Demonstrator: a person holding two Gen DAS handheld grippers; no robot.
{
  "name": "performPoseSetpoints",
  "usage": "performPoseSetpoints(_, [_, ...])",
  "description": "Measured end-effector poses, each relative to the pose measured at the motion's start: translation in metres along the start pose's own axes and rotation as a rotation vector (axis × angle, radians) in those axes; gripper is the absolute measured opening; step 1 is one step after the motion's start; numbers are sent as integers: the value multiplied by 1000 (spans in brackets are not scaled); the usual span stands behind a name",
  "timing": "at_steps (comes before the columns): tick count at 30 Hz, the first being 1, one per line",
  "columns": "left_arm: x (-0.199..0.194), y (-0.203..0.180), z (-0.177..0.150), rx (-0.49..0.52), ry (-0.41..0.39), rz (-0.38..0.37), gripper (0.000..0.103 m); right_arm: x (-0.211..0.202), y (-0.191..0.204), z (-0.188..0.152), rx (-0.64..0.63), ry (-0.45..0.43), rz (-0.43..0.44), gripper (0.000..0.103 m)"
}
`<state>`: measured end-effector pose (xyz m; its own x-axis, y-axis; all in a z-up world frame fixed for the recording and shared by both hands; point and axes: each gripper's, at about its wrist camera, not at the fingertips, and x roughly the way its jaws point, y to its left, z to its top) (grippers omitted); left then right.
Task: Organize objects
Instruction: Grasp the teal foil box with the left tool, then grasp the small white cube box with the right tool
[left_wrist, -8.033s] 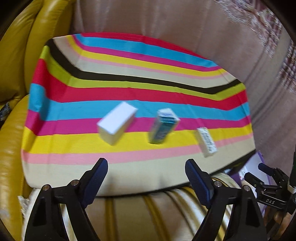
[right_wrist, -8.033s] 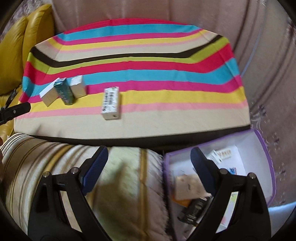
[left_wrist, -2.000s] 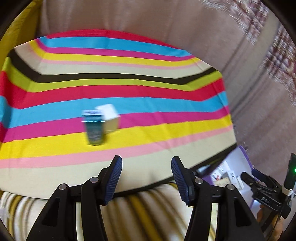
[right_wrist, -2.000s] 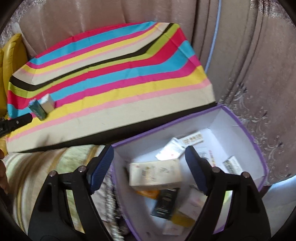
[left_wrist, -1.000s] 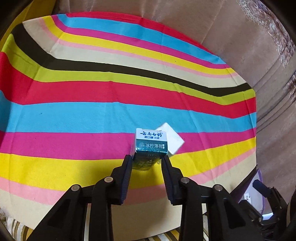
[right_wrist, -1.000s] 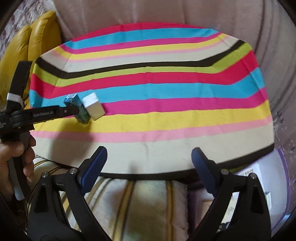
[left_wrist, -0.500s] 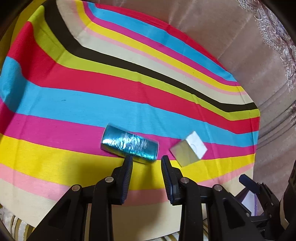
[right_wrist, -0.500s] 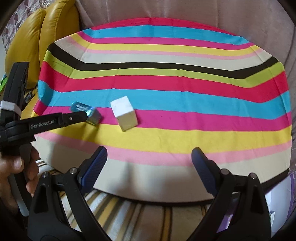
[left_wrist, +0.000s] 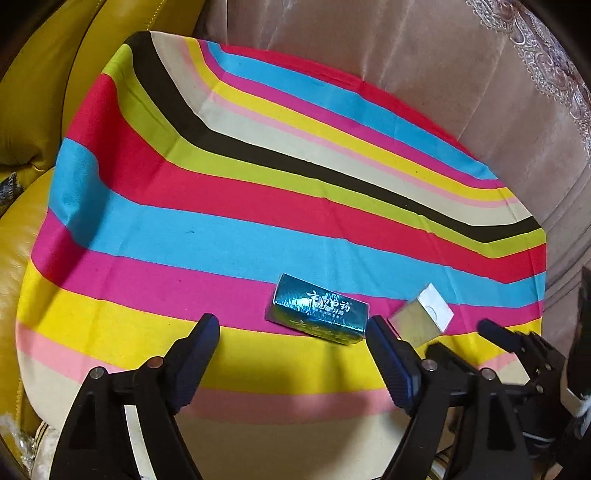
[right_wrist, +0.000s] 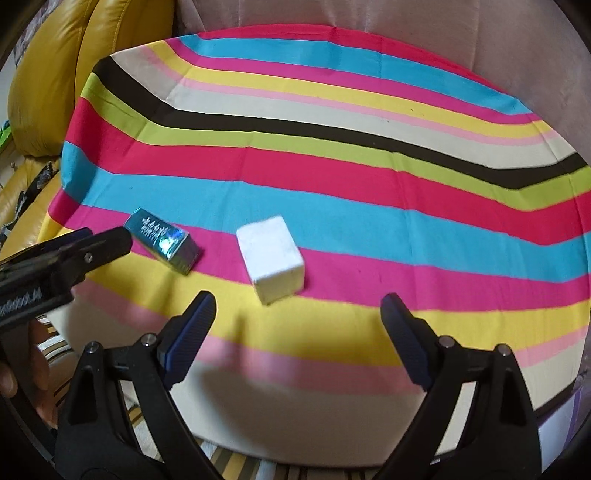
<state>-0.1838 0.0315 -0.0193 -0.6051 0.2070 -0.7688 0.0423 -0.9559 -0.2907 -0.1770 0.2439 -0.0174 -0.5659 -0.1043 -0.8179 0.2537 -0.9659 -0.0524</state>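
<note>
Boxes: one teal (left_wrist: 320, 314), one white (right_wrist: 271, 258)

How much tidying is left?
Nothing shows as put away in these views. Nothing is held: the left gripper is opening with no box between its jaws, and the right gripper is empty. Left to do: the teal box and the white box lie on the striped cloth.

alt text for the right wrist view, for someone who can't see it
The right tool, jaws closing with nothing between them, points at a white box on a striped cloth. A shiny teal box lies flat beside the left tool.
</note>
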Motion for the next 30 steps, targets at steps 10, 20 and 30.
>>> performPoseSetpoints(10, [12, -5, 2, 73, 20, 4, 84, 28, 1, 7, -38, 35, 12, 60])
performPoseSetpoints(20, [28, -26, -1, 188, 56, 32, 85, 33, -9, 3, 8, 35, 16, 42])
performPoseSetpoints(30, [38, -31, -2, 211, 78, 30, 73, 28, -20, -4, 65, 38, 12, 42])
